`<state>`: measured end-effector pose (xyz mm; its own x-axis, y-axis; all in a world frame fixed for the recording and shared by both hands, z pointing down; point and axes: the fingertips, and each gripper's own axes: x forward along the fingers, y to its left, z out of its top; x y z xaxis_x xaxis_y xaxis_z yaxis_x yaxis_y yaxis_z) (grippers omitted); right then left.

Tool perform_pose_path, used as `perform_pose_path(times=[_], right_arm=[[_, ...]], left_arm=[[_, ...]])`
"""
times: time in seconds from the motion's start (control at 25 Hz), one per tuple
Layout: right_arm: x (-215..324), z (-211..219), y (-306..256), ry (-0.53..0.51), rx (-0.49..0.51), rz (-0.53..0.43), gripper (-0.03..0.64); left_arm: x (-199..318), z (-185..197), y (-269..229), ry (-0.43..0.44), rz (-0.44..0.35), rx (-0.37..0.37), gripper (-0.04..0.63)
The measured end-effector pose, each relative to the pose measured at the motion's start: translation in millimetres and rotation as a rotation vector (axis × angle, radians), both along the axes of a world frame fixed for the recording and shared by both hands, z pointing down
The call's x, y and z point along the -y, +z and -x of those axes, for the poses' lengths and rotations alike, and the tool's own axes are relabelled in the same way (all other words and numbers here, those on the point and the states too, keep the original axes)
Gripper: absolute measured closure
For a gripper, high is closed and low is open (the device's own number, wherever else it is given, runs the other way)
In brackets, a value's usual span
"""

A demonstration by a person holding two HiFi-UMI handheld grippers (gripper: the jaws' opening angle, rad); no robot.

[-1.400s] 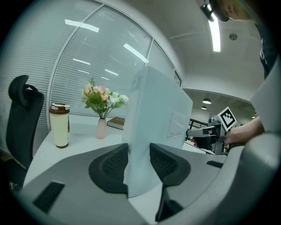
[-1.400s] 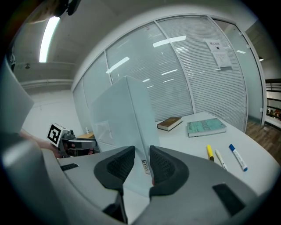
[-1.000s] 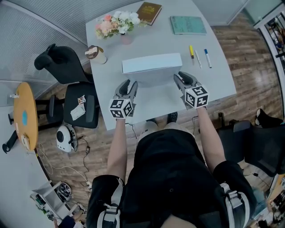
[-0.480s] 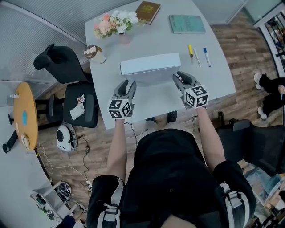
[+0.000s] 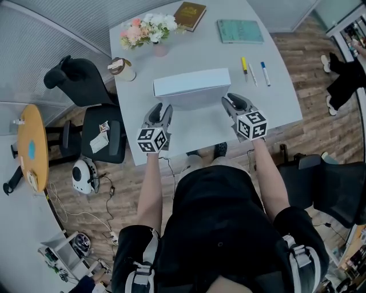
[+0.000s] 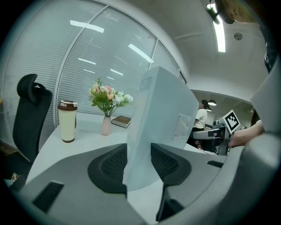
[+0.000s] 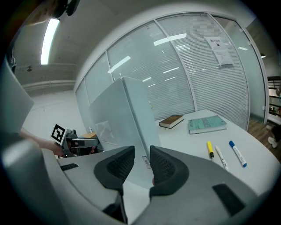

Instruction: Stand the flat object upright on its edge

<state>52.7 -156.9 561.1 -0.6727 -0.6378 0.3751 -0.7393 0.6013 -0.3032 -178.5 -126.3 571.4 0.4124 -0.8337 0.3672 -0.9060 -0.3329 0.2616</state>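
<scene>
A flat white box (image 5: 193,82) stands upright on its long edge in the middle of the white table (image 5: 274,109). My left gripper (image 5: 162,107) is at the box's left end, my right gripper (image 5: 233,100) at its right end. In the left gripper view the box (image 6: 162,114) rises between the pads of that gripper (image 6: 139,154), and both pads lie against it. The right gripper view shows the same box (image 7: 118,114) pinched near its lower corner by the right gripper (image 7: 142,160).
At the table's back are a vase of flowers (image 5: 150,30), a lidded cup (image 5: 122,68), a brown book (image 5: 191,15) and a teal book (image 5: 241,31). Three pens (image 5: 254,71) lie right of the box. A black chair (image 5: 86,86) stands left of the table.
The box and the left gripper have shifted slightly to the left in the head view. The right gripper stays in place. Someone's legs have moved along the right edge.
</scene>
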Motion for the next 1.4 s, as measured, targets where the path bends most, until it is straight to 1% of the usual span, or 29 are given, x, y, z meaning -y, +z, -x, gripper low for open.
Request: perform_pose_path(times=[0.2,0.44,0.6,0.72,0.88,1.08,1.2,1.32,1.4], right_arm=[[-2,-3,0,-0.007,0.006,-0.006,0.491],[-9,-9,-8,-0.033,0.016,-0.021,0.494],[-16,-12,-15,-0.060,0.016,-0.040,0.499],[-21,-15,-23,-0.074,0.015,-0.061,0.515],[-31,-14,-38,-0.109,0.013,-0.099,0.518],[-37,-13,-59,-0.137,0.029,-0.138,0.532],[-39,-12,-67,-0.158,0.021,-0.155,0.539],[-44,-14,-78,-0.175,0.008,-0.174,0.553],[-46,-16,-90,-0.182,0.011,-0.192,0.575]], left_arm=[[-5,-2,-3,-0.005,-0.006,0.010,0.430],[-18,-11,-13,-0.044,-0.022,0.012,0.430],[-29,-23,-26,-0.073,-0.049,0.002,0.430],[-36,-35,-37,-0.092,-0.073,-0.002,0.430],[-42,-56,-52,-0.096,-0.101,-0.011,0.431],[-46,-79,-74,-0.085,-0.134,-0.026,0.452],[-48,-90,-88,-0.082,-0.157,-0.033,0.473],[-54,-101,-105,-0.077,-0.180,-0.043,0.502],[-58,-109,-117,-0.074,-0.200,-0.047,0.526]])
